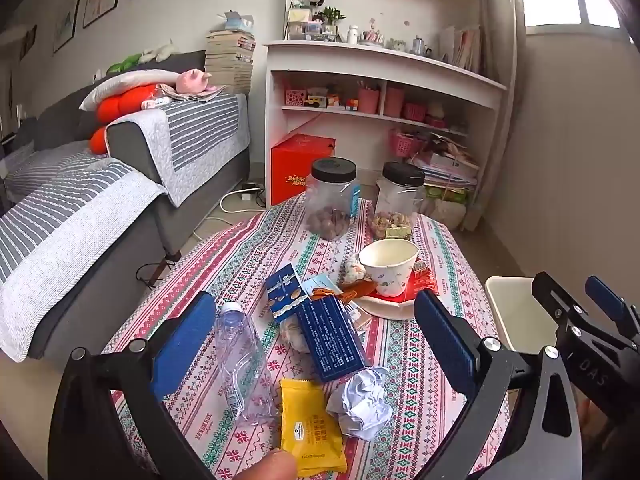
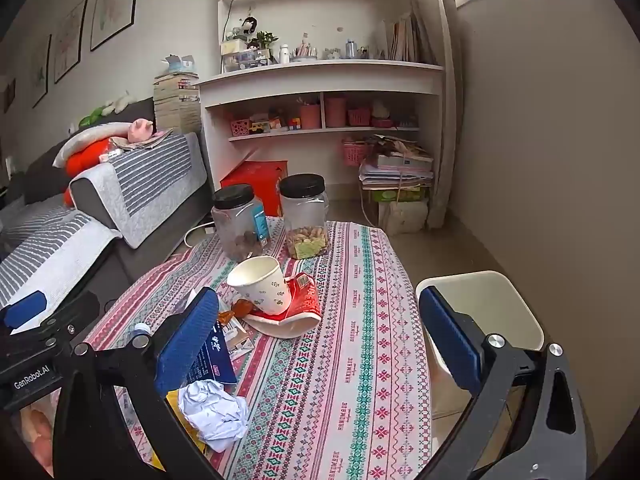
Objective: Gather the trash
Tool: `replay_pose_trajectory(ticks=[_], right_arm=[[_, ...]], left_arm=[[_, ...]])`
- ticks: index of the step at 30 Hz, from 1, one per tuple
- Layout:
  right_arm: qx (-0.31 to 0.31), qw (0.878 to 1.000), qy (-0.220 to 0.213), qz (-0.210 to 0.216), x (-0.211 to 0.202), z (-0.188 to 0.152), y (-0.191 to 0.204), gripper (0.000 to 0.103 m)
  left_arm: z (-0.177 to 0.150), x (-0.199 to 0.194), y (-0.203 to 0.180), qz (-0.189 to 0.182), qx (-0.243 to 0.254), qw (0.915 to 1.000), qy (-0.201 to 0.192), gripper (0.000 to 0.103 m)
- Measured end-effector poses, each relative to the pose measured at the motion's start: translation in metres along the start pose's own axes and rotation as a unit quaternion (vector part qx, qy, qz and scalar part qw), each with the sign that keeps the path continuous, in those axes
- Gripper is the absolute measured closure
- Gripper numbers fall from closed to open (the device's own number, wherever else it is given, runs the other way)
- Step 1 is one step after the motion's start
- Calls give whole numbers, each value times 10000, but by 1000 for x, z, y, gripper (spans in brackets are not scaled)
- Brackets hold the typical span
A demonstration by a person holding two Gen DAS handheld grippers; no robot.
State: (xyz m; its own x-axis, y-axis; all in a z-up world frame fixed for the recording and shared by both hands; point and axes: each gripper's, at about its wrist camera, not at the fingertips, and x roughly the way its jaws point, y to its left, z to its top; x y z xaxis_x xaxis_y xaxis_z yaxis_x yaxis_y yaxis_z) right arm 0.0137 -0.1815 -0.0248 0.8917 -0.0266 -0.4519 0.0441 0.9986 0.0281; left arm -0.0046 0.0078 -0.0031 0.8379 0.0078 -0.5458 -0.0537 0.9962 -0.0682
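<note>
While both the left gripper (image 1: 316,344) and right gripper (image 2: 320,340) hung spread wide and empty over the table's (image 2: 360,360) near edge, trash lay there: a crumpled paper (image 1: 360,404), a yellow wrapper (image 1: 310,428), a clear bottle (image 1: 240,360). The paper cup (image 2: 262,284) looked empty; two jars (image 1: 330,200) at the far edge held nuts. A white bin (image 2: 484,308) stood beside the right edge.

The table's (image 2: 360,360) right half, from near edge to far edge, lies bare beside the white bin (image 2: 492,304). Its left half is crowded: crumpled paper (image 1: 360,404), yellow packet (image 1: 310,428), plastic bottle (image 1: 240,356) and blue box (image 1: 332,340) near the front, paper cup (image 1: 390,266) mid-table, two black-lidded jars (image 1: 332,200) along the far edge.
</note>
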Motion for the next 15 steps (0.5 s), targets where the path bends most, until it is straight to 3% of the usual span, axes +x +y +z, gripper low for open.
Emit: replay_pose_trajectory(ticks=[15], right_arm=[[28,10000,50,47,5,-5,-4,7]], left_arm=[[-2,4,3,10,-55,9999,114,6]])
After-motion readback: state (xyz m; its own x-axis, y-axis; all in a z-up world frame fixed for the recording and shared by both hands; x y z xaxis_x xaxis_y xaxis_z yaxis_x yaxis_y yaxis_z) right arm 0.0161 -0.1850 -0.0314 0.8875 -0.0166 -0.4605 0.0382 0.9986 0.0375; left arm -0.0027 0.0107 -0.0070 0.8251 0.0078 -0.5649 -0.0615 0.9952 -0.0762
